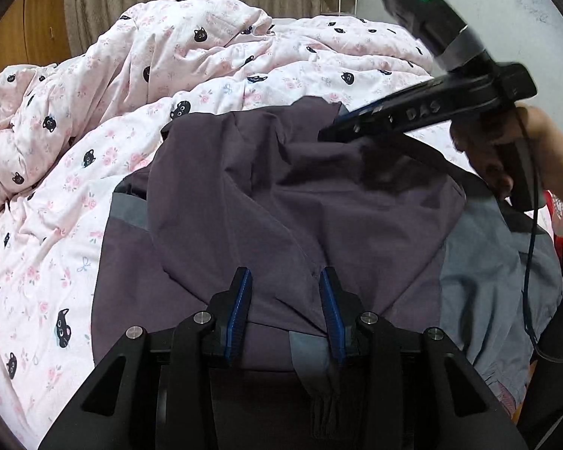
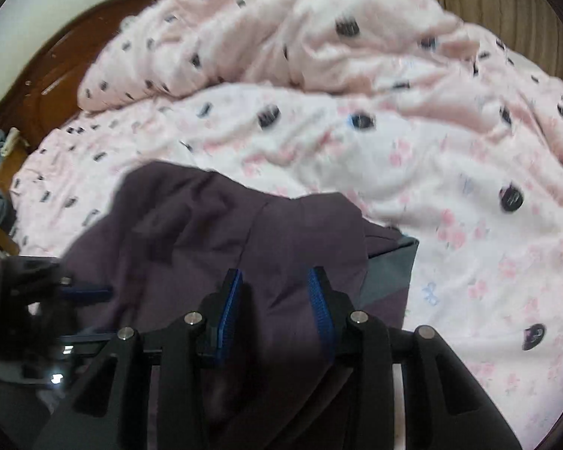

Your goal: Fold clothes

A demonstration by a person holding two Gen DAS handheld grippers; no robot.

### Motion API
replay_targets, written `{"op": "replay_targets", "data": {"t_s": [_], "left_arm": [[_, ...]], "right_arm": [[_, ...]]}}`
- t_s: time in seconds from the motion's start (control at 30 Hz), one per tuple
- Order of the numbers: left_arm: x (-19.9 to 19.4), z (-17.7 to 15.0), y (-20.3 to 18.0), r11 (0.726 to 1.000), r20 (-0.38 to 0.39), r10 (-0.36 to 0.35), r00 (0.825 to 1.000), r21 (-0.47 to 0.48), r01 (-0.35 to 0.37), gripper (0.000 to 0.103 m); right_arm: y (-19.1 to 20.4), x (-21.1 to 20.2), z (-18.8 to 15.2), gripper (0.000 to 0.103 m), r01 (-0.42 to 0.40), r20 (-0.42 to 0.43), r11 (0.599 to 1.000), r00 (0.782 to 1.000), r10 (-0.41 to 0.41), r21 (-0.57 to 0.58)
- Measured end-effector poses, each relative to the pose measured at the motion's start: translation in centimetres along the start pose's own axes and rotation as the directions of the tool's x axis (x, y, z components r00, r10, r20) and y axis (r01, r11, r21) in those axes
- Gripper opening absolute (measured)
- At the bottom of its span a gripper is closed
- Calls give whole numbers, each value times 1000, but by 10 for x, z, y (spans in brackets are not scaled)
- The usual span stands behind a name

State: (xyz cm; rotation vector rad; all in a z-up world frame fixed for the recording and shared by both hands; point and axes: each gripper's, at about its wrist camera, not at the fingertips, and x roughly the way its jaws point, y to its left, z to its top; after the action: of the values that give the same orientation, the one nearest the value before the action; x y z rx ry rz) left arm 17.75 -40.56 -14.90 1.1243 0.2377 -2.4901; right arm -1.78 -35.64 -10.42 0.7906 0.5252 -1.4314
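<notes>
Purple, soft, crumpled jacket [image 1: 289, 202] lies on the pink cat quilt [image 1: 56, 195], with the left gripper [image 1: 286, 302] and right gripper [image 2: 276, 296] both spread apart over it.

**Count of what lies in view**

One purple garment [image 1: 281, 202] with grey panels, and one pale blue garment [image 1: 484, 262] beside it — two pieces of clothing. One pink quilt [image 1: 94, 142] printed with black cat faces, too many to count. Two grippers: the left gripper [image 1: 285, 300] and the right gripper [image 2: 276, 300], each with two blue-padded fingers [image 1: 240, 307]. One hand [image 1: 506, 150] — one cable [image 1: 531, 262].
</notes>
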Motion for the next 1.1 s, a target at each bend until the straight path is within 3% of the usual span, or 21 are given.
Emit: {"op": "replay_targets", "data": {"t_s": [0.17,0.4,0.47,0.6,0.83,1.1], "left_arm": [[-8,0,0,1000,30,2,1000,-11,-1,34],[-48,-7,-6,998,132,26,991,-58,-19,62],[-53,-13,-10,997,131,29,991,-71,-20,62],[-52,-21,-19,997,98,57,994,-60,-51,62],[-70,-33,-23,988,118,91,989,-132,-75,62],[-109,-70,-26,970,138,100,985,-236,-65,62]], "right_arm": [[-12,22,7,38,56,-36,998,998,-55,38],[-1,-40,-20,40,74,72,995,994,-80,74],[6,-55,-32,45,65,90,995,993,-71,77],[22,-65,-50,46,59,107,997,992,-64,55],[40,-28,-76,45,130,-7,991,991,-130,-8],[34,-97,-96,46,93,129,991,986,-104,93]]}}
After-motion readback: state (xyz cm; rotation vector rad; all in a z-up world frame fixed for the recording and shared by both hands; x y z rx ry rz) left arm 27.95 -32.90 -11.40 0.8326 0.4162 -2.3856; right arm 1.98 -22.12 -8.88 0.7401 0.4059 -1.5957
